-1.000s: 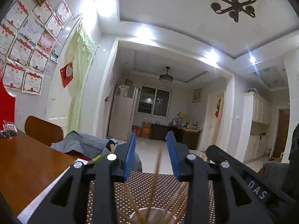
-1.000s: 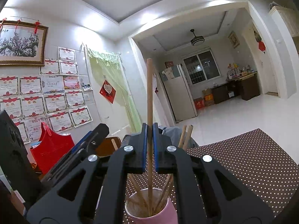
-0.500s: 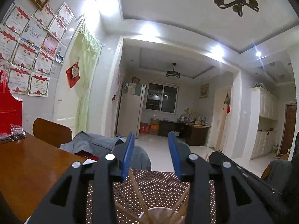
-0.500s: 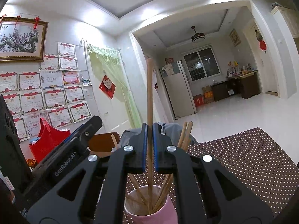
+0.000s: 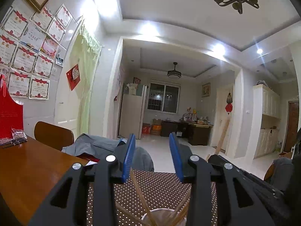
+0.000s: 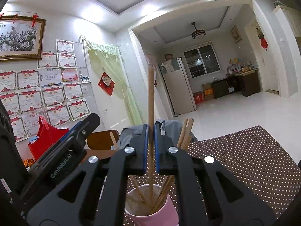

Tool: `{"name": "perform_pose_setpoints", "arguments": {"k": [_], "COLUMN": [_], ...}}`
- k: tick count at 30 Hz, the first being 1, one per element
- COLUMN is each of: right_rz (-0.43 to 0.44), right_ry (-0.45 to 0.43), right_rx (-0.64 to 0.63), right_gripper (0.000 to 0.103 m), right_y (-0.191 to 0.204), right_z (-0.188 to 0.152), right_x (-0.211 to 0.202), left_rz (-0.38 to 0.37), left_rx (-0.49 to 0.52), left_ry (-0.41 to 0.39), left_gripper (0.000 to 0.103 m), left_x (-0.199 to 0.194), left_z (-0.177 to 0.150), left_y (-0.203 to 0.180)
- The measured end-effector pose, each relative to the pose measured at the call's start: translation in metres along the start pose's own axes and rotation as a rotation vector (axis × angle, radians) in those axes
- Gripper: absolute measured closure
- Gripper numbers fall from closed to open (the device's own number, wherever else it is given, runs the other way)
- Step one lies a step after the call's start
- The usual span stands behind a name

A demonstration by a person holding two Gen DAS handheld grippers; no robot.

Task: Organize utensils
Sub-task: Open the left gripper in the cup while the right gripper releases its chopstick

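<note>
Left wrist view: left gripper [image 5: 152, 157] held wide apart, with nothing between the blue pads [image 5: 128, 158]; hung just above a cup [image 5: 163, 217] at the bottom edge; saw thin wooden chopsticks [image 5: 140, 191] leaning out of that cup, over a brown dotted mat [image 5: 158, 186]; sat on a brown wooden table [image 5: 28, 171], with a red bag [image 5: 10, 116] at the far left.

Right wrist view: right gripper [image 6: 151, 146] squeezed tight on one tall chopstick [image 6: 151, 98]; stood straight up, with its low end down inside the pink cup [image 6: 156, 217]; leaned more chopsticks [image 6: 185, 131] against the cup's rim; rested on the same dotted mat [image 6: 244, 160]; showed the left gripper [image 6: 75, 141] close by, at the left side.
</note>
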State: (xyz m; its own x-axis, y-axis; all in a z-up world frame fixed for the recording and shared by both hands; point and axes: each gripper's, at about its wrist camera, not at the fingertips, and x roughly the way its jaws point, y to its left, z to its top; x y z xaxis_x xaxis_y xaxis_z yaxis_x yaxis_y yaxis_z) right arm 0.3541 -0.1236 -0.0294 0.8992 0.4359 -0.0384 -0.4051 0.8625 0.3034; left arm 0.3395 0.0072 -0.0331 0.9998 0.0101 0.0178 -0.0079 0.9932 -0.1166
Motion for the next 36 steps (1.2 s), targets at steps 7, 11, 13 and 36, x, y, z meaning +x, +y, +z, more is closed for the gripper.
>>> {"name": "perform_pose_setpoints", "arguments": {"k": [7, 11, 13, 36], "right_rz": [-0.004, -0.006, -0.004, -0.137], "right_ry": [-0.005, -0.011, -0.013, 0.003], "right_rx": [0.007, 0.009, 0.007, -0.081], "right_gripper": [0.078, 0.078, 0.077, 0.054], "right_y": [-0.002, -0.004, -0.004, 0.02], "right_z": [0.0, 0.001, 0.002, 0.017], "right_x": [-0.002, -0.003, -0.004, -0.102], "left_rz": [0.0, 0.0, 0.0, 0.015], "left_rx": [-0.001, 0.0, 0.002, 0.064], "left_ry": [0.002, 0.002, 0.003, 0.108], "left_gripper": [0.065, 0.065, 0.065, 0.048], "left_x": [0.0, 0.0, 0.0, -0.092], "left_z": [-0.001, -0.001, -0.001, 0.028], "left_y": [-0.001, -0.001, -0.001, 0.01]}}
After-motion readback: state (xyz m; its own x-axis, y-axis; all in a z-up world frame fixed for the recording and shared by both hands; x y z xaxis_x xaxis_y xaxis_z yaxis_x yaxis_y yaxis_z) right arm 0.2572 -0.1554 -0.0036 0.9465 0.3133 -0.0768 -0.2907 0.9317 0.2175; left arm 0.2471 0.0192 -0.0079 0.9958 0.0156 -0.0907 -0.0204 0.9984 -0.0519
